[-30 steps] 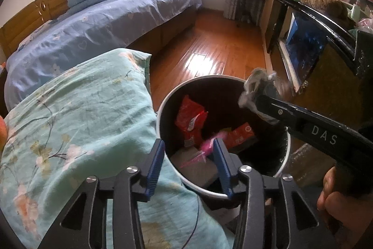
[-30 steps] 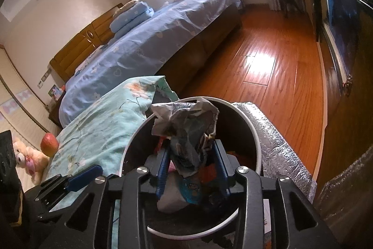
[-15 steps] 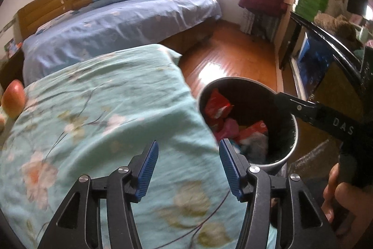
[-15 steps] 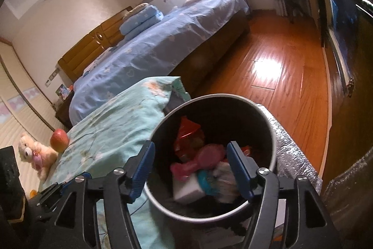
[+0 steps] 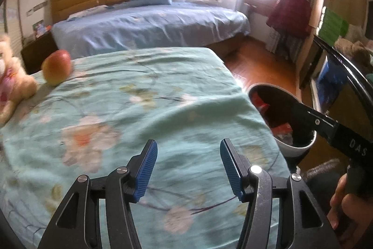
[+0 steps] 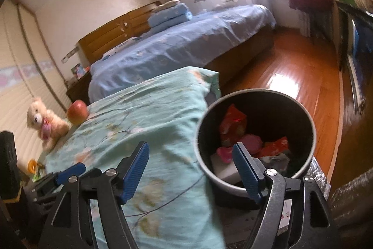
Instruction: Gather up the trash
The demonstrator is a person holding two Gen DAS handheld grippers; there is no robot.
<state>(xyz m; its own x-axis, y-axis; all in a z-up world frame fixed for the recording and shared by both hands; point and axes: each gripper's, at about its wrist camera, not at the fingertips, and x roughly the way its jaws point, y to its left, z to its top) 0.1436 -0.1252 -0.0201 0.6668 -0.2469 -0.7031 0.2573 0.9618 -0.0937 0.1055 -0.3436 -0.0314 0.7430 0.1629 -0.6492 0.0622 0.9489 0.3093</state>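
On the far left of the floral sheet (image 6: 149, 109), by the teddy bear (image 6: 44, 123) and the apple (image 6: 77, 111), lies a small orange-and-green scrap (image 6: 34, 167), too blurred to name. If it is trash, I judge it light and crushable, best pinched across its middle. My left gripper (image 5: 188, 163) is half spread over the sheet, empty. My right gripper (image 6: 191, 170) has just been opening and is wide, nothing between its jaws. The trash bin (image 6: 310, 123) holds soft wrappers (image 6: 233, 123).
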